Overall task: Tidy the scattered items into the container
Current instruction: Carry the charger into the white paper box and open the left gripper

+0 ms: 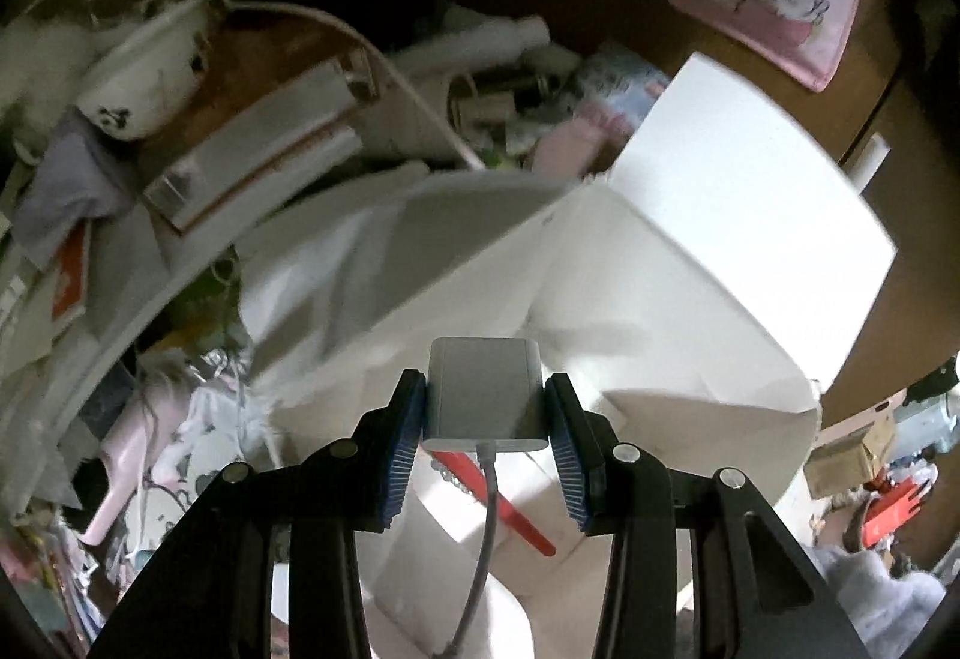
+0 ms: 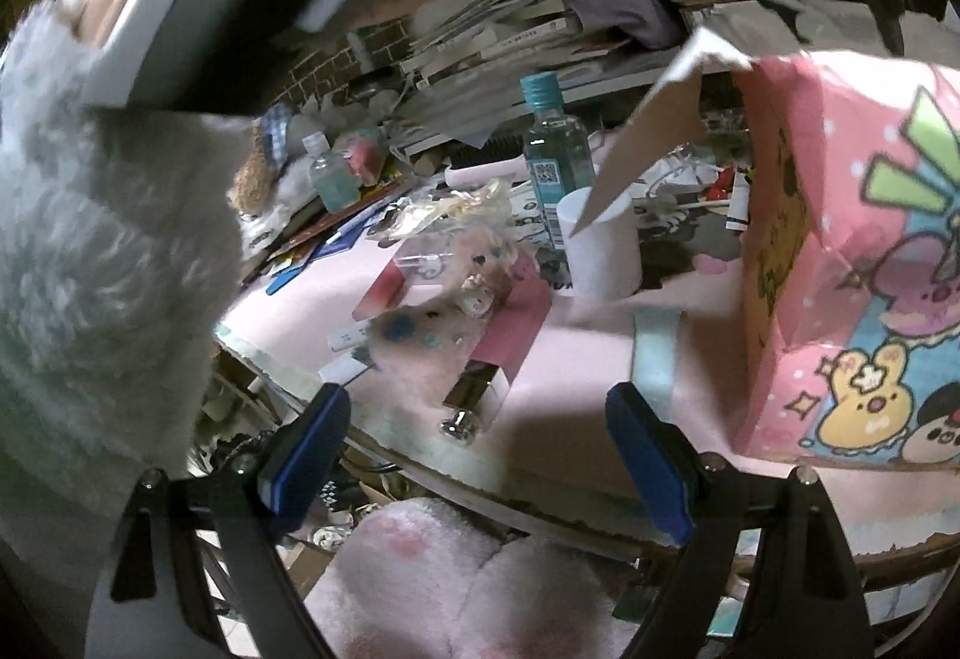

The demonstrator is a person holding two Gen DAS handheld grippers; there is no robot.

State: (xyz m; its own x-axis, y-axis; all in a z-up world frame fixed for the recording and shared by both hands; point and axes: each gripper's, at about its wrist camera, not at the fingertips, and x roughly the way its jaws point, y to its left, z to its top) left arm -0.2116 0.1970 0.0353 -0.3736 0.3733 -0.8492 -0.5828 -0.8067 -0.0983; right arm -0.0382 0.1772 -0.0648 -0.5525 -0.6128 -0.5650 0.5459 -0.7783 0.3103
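Note:
My left gripper [image 1: 486, 413] is shut on a white charger block [image 1: 486, 389], gripped on both sides by the blue pads. Its grey cable [image 1: 480, 539] hangs down toward the camera. Below the charger is an open white box [image 1: 720, 215] with raised flaps; smaller white boxes and a red strip [image 1: 498, 503] lie inside. In the right wrist view my right gripper [image 2: 477, 449] stands open above the table's front edge with nothing between its fingers. Just beyond it, a pink tube with a silver cap [image 2: 486, 377] lies on the pink mat [image 2: 570, 359].
A tall pink cartoon-printed box [image 2: 852, 263] stands at the right of the mat. A blue-capped bottle [image 2: 552, 161], a white cylinder [image 2: 600, 251] and several small items crowd the back. A hand and fluffy sleeve [image 2: 90, 239] fill the upper left. Books and a bowl [image 1: 144, 77] are piled left of the white box.

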